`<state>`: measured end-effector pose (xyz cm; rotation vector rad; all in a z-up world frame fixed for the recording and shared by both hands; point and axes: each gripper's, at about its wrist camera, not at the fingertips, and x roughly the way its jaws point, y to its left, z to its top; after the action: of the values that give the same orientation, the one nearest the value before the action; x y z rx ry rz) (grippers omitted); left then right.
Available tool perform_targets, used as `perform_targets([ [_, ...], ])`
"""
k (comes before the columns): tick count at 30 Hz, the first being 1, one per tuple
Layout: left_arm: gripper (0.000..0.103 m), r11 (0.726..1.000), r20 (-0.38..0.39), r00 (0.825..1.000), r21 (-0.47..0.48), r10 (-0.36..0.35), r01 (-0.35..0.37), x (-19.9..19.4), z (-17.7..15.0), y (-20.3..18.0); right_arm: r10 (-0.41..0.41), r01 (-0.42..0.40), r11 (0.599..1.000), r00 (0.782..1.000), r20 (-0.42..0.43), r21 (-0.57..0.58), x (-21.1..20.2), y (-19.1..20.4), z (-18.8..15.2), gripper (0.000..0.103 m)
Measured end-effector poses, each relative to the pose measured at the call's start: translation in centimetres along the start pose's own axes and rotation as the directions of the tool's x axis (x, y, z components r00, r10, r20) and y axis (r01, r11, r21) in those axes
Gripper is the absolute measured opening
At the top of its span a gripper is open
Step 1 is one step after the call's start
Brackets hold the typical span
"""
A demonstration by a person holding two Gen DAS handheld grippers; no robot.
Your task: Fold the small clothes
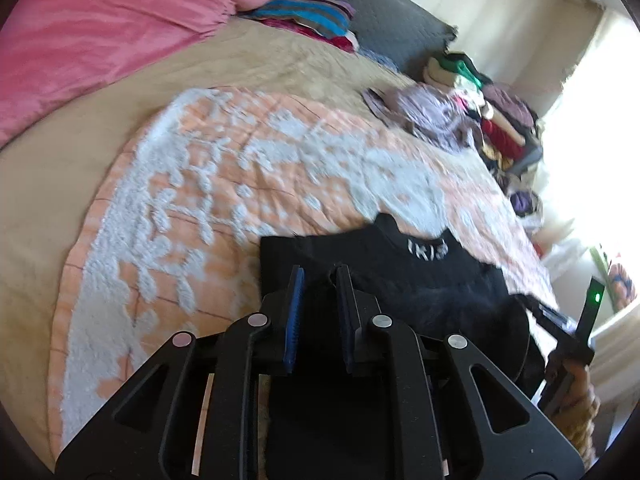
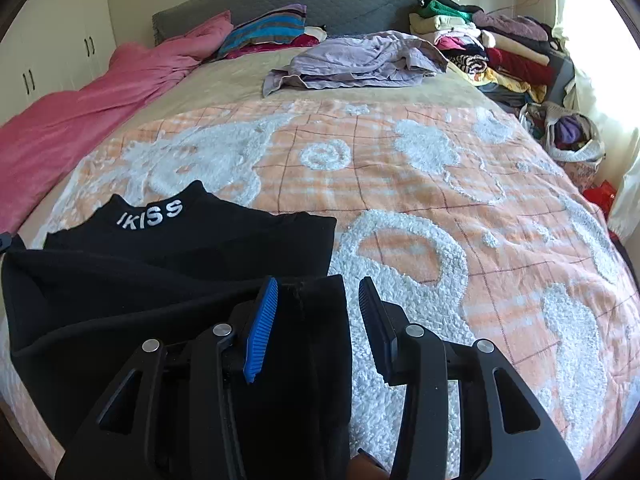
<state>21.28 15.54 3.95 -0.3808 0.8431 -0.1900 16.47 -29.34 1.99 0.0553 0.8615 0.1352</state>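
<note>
One black garment (image 2: 168, 280) on bedspread (image 2: 440, 200) | left hand-held gripper (image 1: 320, 276): narrow gap, nothing pinched | right hand-held gripper (image 2: 318, 292): wide

We see a matt black knit top (image 2: 192, 248) with white embroidered lettering lying on a tufted bedspread (image 2: 440, 208), peach woven cloth with rough white chenille. At six o'clock, each tool (image 2: 318, 320) shows matt black plastic, ribbed blue rubber pads (image 2: 262, 328) and bright metal pins.

Left gripper (image 1: 318, 274), right gripper (image 2: 318, 286): black frames, blue ribbed pads, silver pins.
</note>
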Motion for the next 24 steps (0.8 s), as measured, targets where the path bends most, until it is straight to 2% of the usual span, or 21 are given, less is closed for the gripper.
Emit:
perform_targets([
  [5, 0.009, 0.999, -0.005, 1.000, -0.048, 0.001, -0.002, 0.1, -0.7, 2.7, 0.062, -0.062, 0.998, 0.998, -0.012, 0.001, -0.1, -0.1, -0.5, 0.041],
  [9, 0.009, 0.999, -0.050, 0.998, -0.029, -0.030, 0.029, 1.2, -1.8, 3.3, 0.071, -0.071, 0.997, 0.997, -0.029, 0.000, 0.4, 0.2, -0.7, 0.041],
  [12, 0.017, 0.999, -0.085, 0.996, 0.001, -0.035, 0.035, 2.5, -2.4, 2.8, 0.067, -0.067, 0.998, 0.997, -0.041, -0.005, 0.9, 0.4, -1.0, 0.041],
  [14, 0.017, 0.999, -0.103, 0.994, 0.015, -0.030, 0.032, 3.5, -2.6, 2.3, 0.071, -0.071, 0.997, 0.996, -0.046, 0.000, 1.2, 0.4, -1.1, 0.036],
  [15, 0.017, 0.999, -0.106, 0.994, 0.026, -0.026, 0.029, 3.9, -2.6, 2.0, 0.072, -0.072, 0.997, 0.996, -0.045, 0.003, 1.3, 0.4, -1.2, 0.024],
  [18, 0.017, 0.997, -0.108, 0.994, 0.072, -0.010, 0.017, 4.8, -2.6, 1.0, 0.082, -0.081, 0.996, 0.996, -0.022, 0.029, 0.8, -0.2, -1.2, 0.015],
  [21, 0.012, 0.994, -0.123, 0.992, 0.104, 0.033, -0.021, 5.6, -2.5, 0.2, 0.086, -0.086, 0.995, 0.996, 0.009, 0.057, -0.1, -0.8, -1.1, 0.013],
  [22, 0.006, 0.994, -0.126, 0.991, 0.109, 0.038, -0.025, 5.7, -2.4, 0.1, 0.090, -0.092, 0.993, 0.996, 0.024, 0.072, -0.6, -1.2, -1.0, 0.013],
  [24, 0.004, 0.991, -0.122, 0.991, 0.129, 0.061, -0.045, 5.6, -2.4, -0.2, 0.104, -0.108, 0.990, 0.993, 0.048, 0.093, -1.3, -1.7, -0.6, 0.013],
])
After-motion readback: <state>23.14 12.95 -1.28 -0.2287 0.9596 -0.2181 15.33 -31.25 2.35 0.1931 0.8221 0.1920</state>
